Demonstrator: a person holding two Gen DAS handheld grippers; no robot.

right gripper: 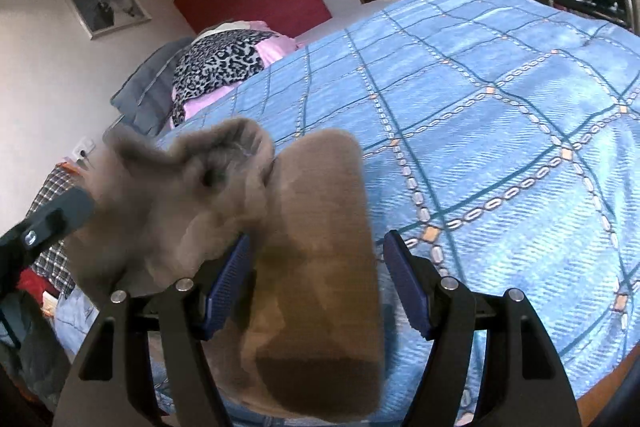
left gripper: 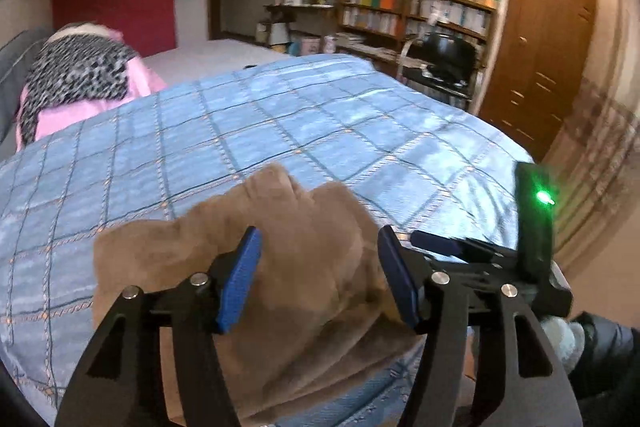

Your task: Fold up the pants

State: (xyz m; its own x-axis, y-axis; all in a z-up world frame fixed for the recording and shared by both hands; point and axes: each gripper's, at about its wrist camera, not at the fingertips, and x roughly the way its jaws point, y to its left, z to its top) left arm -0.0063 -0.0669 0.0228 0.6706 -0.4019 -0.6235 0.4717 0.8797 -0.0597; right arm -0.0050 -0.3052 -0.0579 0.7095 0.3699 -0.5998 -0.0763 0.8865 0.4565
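Brown fleece pants (left gripper: 192,259) lie bunched on a blue checked bedspread (left gripper: 280,115) near its front edge. In the left wrist view, my left gripper (left gripper: 320,239) is open, its blue pads apart with the cloth between and below them, not pinched. The right gripper's black housing (left gripper: 534,227), with a green light, shows just to its right. In the right wrist view, my right gripper (right gripper: 316,243) is open over a folded strip of the pants (right gripper: 320,195). The cloth brushes the left pad and stands clear of the right pad. A raised, blurred bunch of the cloth fills the left.
Leopard-print and pink bedding (left gripper: 80,75) is piled at the far left of the bed. Past the bed are bookshelves (left gripper: 416,11), a black chair (left gripper: 444,59) and a wooden door (left gripper: 548,43). The bedspread (right gripper: 500,107) stretches away to the right.
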